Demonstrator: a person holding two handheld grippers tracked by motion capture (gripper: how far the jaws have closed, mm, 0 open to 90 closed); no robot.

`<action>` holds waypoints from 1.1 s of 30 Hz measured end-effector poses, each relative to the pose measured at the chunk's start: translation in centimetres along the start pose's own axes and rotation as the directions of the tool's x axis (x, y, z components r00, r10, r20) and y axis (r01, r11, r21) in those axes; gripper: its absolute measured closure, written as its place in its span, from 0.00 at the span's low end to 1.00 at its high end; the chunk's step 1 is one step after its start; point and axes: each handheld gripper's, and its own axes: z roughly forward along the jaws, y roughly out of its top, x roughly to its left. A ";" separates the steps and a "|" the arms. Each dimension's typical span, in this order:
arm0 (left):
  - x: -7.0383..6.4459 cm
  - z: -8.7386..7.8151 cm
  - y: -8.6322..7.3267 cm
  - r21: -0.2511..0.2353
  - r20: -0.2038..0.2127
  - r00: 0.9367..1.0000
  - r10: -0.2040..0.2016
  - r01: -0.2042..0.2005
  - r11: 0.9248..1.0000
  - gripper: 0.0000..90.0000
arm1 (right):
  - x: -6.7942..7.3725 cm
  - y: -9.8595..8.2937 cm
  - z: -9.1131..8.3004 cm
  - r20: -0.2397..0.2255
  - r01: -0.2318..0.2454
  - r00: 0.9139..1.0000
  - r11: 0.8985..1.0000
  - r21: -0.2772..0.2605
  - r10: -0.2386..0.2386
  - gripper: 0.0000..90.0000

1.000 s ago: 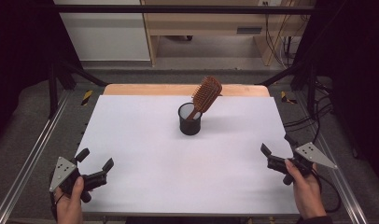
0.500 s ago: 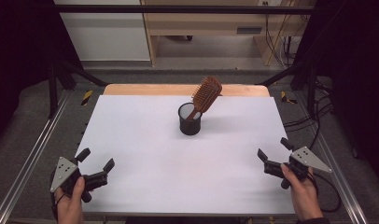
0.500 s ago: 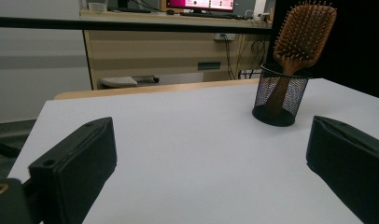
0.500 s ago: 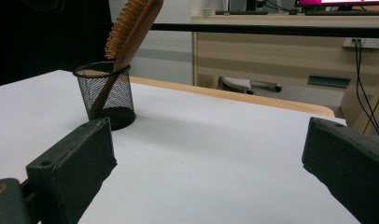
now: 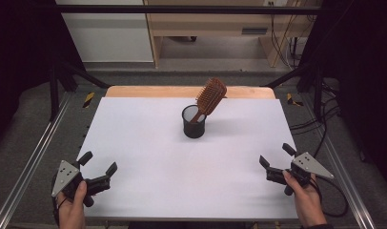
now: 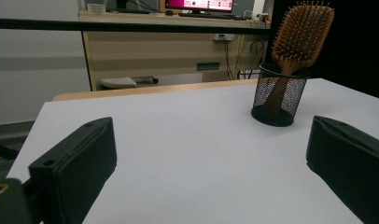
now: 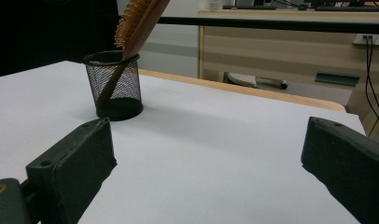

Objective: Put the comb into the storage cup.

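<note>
One hairbrush (image 5: 210, 97) in one mesh cup (image 5: 194, 123); two tools gape.

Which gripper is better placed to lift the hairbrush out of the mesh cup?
Right, probably. The hairbrush leans out of the mesh cup toward the right gripper, whose jaws are open. The left gripper, also open, has no closer approach.

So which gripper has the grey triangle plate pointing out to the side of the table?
The right gripper: its grey plate tips outward toward the table's right edge. The left gripper has its plate lying along the hand instead.
</note>
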 end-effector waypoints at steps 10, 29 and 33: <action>-0.1 0.0 0.0 -0.003 0.004 1.000 0.001 -0.001 1.000 0.02 | 0.4 -0.8 0.1 -0.016 -0.005 1.000 1.000 0.009 0.005 0.04; -0.3 0.2 0.0 -0.003 0.020 1.000 0.008 -0.008 1.000 0.02 | 1.7 -2.2 0.7 -0.061 0.015 0.998 0.999 0.033 -0.013 0.04; -0.4 0.3 0.0 0.000 0.025 1.000 0.014 -0.014 1.000 0.02 | 2.0 -2.3 0.9 -0.069 0.013 0.998 0.999 0.033 -0.011 0.04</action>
